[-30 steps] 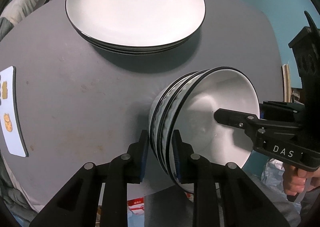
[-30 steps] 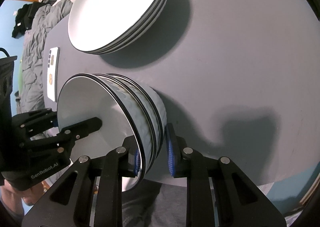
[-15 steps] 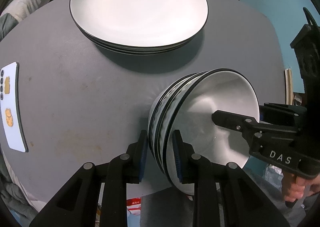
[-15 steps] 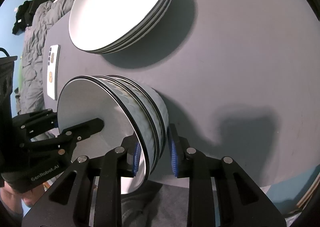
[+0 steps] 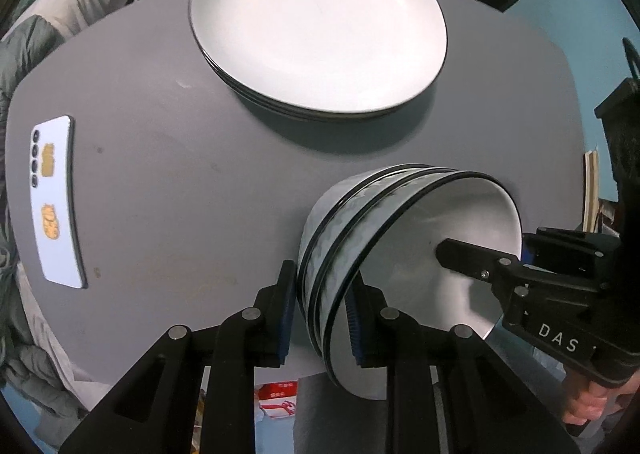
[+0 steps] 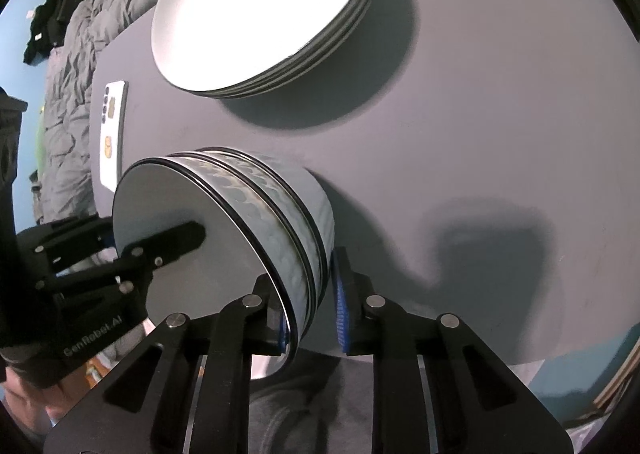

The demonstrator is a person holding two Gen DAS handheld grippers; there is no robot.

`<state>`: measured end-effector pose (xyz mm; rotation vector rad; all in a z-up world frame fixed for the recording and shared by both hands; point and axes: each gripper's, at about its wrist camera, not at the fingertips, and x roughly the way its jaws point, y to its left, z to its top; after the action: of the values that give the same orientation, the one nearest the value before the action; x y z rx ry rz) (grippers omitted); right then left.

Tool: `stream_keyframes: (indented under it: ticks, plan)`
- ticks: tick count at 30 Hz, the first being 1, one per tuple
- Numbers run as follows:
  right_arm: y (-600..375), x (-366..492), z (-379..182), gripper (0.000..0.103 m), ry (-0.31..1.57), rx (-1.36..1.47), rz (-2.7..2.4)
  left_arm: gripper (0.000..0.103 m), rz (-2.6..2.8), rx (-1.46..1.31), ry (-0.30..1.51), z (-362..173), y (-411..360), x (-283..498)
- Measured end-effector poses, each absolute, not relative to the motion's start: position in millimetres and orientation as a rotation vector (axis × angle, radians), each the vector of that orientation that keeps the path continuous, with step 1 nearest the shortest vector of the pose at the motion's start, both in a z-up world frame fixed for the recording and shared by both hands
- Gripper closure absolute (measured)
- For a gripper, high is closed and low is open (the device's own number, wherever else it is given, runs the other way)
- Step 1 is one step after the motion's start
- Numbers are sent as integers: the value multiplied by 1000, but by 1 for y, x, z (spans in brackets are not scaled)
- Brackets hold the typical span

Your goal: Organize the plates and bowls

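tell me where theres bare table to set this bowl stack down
Widest bare patch: grey table between the phone, plate stack and bowl stack. In the right wrist view, more bare table right of the plates. Crowded: near edge, where left gripper and right gripper hold the bowls.

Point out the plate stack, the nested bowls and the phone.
plate stack (image 5: 316,21), left wrist view, on the white face of the top plate.
nested bowls (image 6: 292,221), right wrist view, on the patterned outer wall.
phone (image 5: 54,201), left wrist view, on the middle of its white back.
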<state>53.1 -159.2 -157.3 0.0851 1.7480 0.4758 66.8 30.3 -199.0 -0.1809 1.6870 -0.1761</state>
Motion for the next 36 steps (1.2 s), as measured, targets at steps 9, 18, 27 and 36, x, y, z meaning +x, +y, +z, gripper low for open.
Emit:
stream_keyframes:
  ticks: [9,18,27,36]
  plan:
    - [-151,71,-126,85,1707,83,481,81,-185,-191,1637,-164,35,79]
    - [-137,105,-100,85,1656,69,497,81,-174,-185,1572,-140,37,108]
    - [-120,147,-107,85,1641,24,507,81,-160,-204,1581,-155,53,137]
    - [-114,182,-126,85,1676,-21,506,81,-123,-229,1627,-180,59,172]
